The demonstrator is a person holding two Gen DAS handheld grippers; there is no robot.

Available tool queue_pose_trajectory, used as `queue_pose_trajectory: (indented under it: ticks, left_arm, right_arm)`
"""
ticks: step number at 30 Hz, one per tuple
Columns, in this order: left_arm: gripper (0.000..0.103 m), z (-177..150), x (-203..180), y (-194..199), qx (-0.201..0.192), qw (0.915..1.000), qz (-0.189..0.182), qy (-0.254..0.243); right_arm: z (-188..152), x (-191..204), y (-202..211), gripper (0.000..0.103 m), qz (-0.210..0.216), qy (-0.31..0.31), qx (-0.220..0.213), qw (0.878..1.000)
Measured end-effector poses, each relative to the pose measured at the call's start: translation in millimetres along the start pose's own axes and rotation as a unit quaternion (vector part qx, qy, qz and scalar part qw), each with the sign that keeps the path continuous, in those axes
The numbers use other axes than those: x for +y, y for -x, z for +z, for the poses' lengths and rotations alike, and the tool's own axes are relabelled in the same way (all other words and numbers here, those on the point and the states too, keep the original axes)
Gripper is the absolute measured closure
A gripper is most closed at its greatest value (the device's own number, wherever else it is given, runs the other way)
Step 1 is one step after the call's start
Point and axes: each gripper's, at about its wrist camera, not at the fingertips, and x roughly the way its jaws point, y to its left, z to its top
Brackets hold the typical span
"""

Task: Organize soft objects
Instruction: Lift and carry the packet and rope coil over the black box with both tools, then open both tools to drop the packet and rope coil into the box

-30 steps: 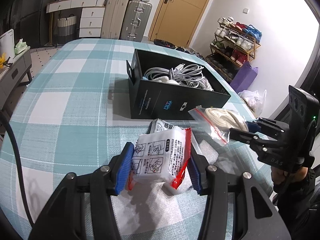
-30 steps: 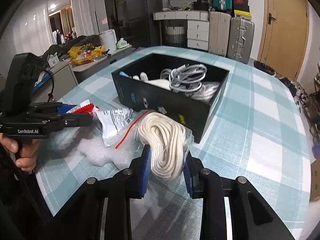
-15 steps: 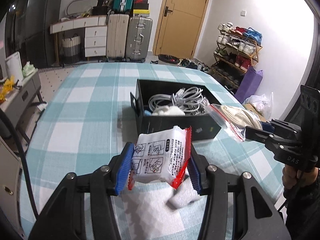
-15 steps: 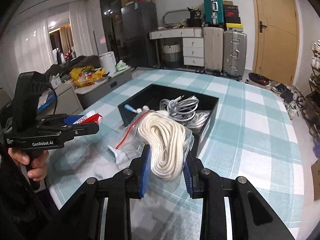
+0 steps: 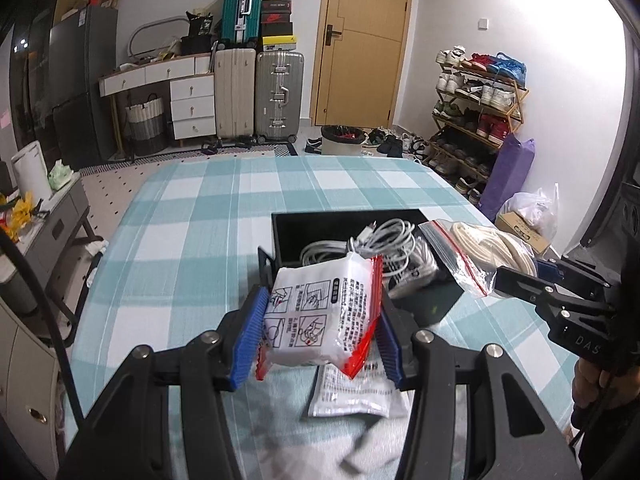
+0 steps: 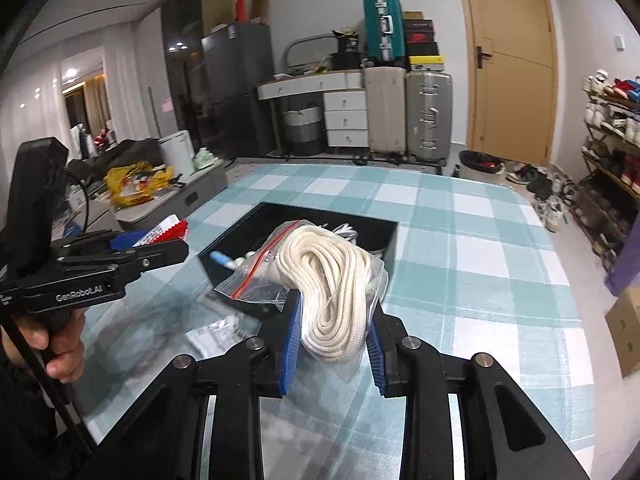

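My left gripper (image 5: 320, 326) is shut on a white soft packet with red edges (image 5: 322, 312) and holds it above the table, just short of the black box (image 5: 434, 304). My right gripper (image 6: 334, 334) is shut on a clear zip bag of white rope (image 6: 330, 280), held over the near edge of the same box (image 6: 390, 240). The box holds grey and white cables (image 5: 384, 240). The rope bag also shows at the right of the left wrist view (image 5: 480, 252). The left gripper with its packet shows at the left of the right wrist view (image 6: 160, 240).
A flat white printed packet (image 5: 356, 390) and white foam sheet (image 5: 312, 452) lie on the checked tablecloth (image 5: 192, 248) below my left gripper. Suitcases (image 5: 256, 96), drawers and a shoe rack (image 5: 476, 108) stand beyond the table. A grey side cabinet (image 5: 60, 208) stands left.
Both grippers have risen with their loads and now look down on the box from higher up. The rope bag has moved over the box's edge.
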Motion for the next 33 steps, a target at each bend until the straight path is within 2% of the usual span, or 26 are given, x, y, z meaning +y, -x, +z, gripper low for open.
queue_pose_trajectory:
  ticks: [2, 8, 13, 33]
  left_arm:
    - [0.053, 6, -2, -4, -0.003, 1.0000, -0.003, -0.002]
    - [0.053, 18, -5, -18, -0.002, 0.9999, -0.004, -0.012]
    - [0.053, 24, -6, -31, -0.001, 0.9999, 0.006, -0.015]
    - [0.053, 33, -13, -81, 0.024, 0.9996, -0.009, -0.010]
  right_arm:
    - [4, -1, -2, 0.074, -0.027, -0.001, -0.001, 1.000]
    - [11, 3, -17, 0.074, -0.056, 0.010, 0.010, 0.998]
    - [13, 9, -28, 0.074, -0.050, 0.029, 0.020, 0.998]
    - [26, 32, -75, 0.073, -0.032, 0.131, 0.063, 0.989]
